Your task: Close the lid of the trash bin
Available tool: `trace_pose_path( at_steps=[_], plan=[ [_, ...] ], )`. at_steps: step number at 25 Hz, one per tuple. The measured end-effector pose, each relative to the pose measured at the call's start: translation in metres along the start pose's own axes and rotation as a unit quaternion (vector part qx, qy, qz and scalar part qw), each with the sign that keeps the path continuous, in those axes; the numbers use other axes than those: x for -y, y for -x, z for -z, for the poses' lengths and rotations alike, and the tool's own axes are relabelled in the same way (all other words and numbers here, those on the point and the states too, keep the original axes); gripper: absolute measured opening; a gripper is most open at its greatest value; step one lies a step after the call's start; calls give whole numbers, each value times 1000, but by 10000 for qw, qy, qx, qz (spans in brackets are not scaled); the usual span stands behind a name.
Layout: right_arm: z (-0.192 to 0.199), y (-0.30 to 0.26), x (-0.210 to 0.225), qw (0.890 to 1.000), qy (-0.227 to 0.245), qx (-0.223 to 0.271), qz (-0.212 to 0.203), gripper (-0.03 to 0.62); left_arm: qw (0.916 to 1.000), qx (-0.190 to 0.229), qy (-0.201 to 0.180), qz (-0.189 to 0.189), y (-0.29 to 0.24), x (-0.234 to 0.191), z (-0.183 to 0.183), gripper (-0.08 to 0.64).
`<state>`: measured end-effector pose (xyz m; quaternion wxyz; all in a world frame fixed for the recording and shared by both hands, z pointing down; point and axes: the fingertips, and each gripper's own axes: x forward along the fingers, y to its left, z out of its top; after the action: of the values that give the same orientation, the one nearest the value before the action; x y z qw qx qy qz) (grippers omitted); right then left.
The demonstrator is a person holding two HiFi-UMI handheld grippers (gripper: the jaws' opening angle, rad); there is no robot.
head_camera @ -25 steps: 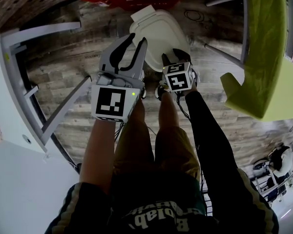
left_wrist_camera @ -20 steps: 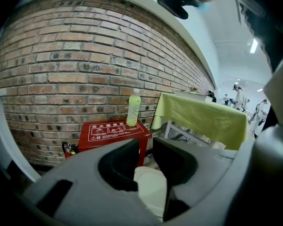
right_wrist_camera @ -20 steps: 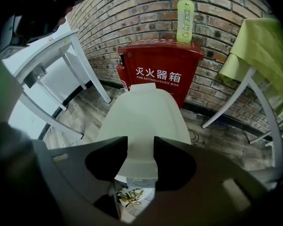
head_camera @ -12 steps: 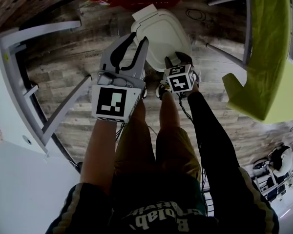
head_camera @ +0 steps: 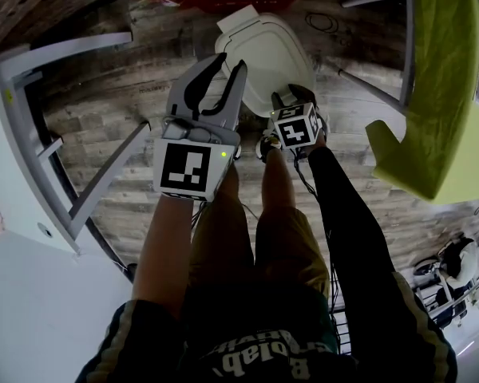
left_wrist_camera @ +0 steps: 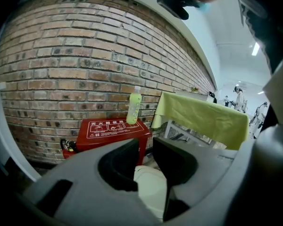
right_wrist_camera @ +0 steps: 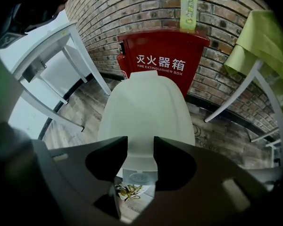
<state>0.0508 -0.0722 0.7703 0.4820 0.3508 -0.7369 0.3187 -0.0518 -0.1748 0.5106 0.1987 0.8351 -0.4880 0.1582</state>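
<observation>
Upper centre of the head view: the white trash bin [head_camera: 263,50] stands on the plank floor [head_camera: 104,102], its lid [right_wrist_camera: 146,107] apparently down. The right gripper [head_camera: 291,94] hangs over the lid's near edge, jaws spread. The left gripper [head_camera: 227,64] hovers alongside, spread and empty.

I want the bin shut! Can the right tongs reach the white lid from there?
Probably yes. The right tongs hang open just above the white lid, pointing down at it, and nothing sits between them.

left gripper [head_camera: 228,64]: fingers apart | right gripper [head_camera: 290,96]: over trash bin lid [head_camera: 262,48], contact unclear
</observation>
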Motion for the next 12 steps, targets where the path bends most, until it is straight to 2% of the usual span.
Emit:
trace_pose_path(
  at_steps=[12],
  plan=[
    [2,-4,1,10000,-32,-24,53,186,10000,-8,12,-25,-3,-6,-1,104]
  ],
)
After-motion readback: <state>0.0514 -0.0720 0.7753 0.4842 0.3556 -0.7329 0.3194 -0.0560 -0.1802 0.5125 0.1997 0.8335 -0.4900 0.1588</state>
